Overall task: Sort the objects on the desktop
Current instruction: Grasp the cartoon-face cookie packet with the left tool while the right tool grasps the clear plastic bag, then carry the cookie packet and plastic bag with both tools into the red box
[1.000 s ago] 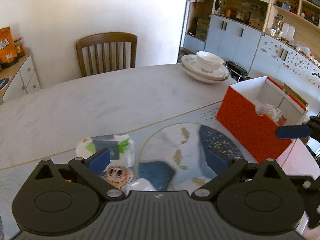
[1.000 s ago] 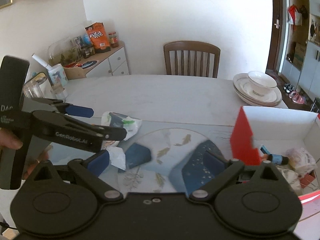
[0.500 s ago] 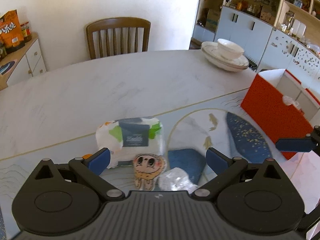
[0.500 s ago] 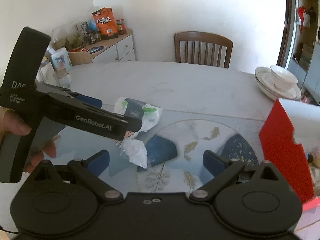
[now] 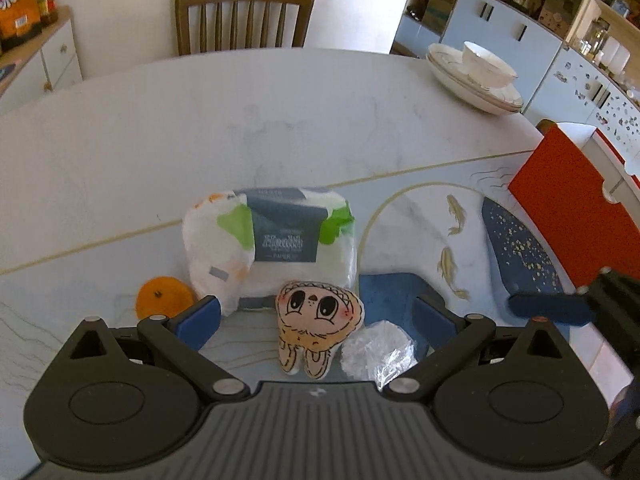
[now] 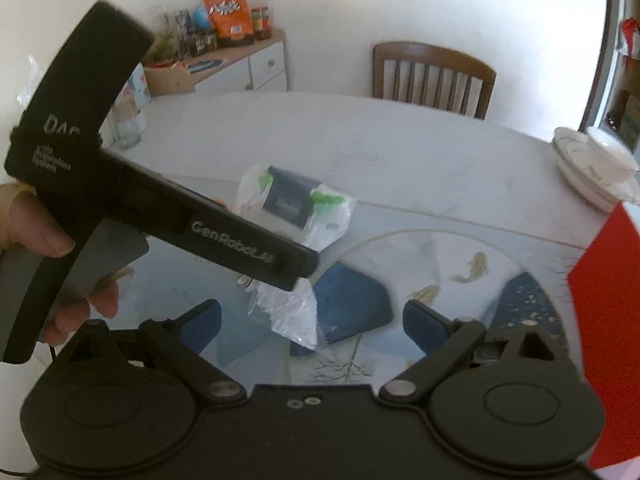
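Note:
My left gripper (image 5: 316, 320) is open, low over the table. A tan plush doll (image 5: 320, 324) lies between its fingers and a crumpled clear wrapper (image 5: 378, 354) sits near the right one. Behind the doll are a white tissue pack (image 5: 272, 252), an orange (image 5: 162, 298) and a dark blue piece (image 5: 400, 296). My right gripper (image 6: 312, 324) is open, its jaws closing. The clear wrapper (image 6: 292, 312) lies between its fingers, untouched by the pads. The left gripper's black body (image 6: 224, 236), held by a hand (image 6: 52, 240), hides the doll here.
A red and white box (image 5: 576, 216) stands at the right table edge. Stacked plates with a bowl (image 5: 476, 76) sit at the far right. A wooden chair (image 5: 244, 20) stands behind the table, with a cabinet of jars (image 6: 224, 60) at the left wall.
Both grippers have come down closer to the table. The doll and the orange have come into full view for the left one. The right fingers stand slightly narrower.

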Motion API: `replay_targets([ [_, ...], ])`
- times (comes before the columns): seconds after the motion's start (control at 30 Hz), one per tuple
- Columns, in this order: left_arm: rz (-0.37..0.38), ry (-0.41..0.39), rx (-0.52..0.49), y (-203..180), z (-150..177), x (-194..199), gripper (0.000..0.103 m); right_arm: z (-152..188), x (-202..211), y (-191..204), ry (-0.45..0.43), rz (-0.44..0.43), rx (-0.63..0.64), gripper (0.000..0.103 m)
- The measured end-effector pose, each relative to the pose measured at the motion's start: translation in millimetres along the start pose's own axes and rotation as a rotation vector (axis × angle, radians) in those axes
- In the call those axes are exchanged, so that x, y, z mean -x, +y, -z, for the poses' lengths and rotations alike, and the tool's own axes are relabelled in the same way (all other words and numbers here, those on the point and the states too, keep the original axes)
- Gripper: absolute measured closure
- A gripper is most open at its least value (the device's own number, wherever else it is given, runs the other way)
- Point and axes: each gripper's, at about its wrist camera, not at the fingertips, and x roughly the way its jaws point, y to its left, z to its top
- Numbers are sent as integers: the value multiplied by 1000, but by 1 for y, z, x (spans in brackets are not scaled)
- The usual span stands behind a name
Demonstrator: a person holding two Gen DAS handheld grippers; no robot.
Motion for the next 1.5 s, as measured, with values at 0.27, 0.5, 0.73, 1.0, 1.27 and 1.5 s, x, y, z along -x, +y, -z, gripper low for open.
replay_targets([
  [0.27, -3, -5, 23, 3, 0, -9, 2, 4, -26, 0, 48, -16, 13, 16],
  [0.5, 6, -27, 40, 4, 1, -9, 7, 2, -35, 4, 60, -25, 36, 21],
  [0.73, 14, -24, 44, 5, 3, -11, 26, 3, -40, 10, 70, -32, 50, 33],
  [1.0, 35, -19, 51, 5, 4, -13, 44, 1, -44, 11, 89, -44, 51, 48],
  [1.27, 42, -9, 58, 3, 3, -12, 59, 0, -43, 9, 99, -53, 55, 58],
  [1.5, 30, -13, 54, -2, 5, -6, 61, 6, -35, -2, 103, -41, 28, 62],
])
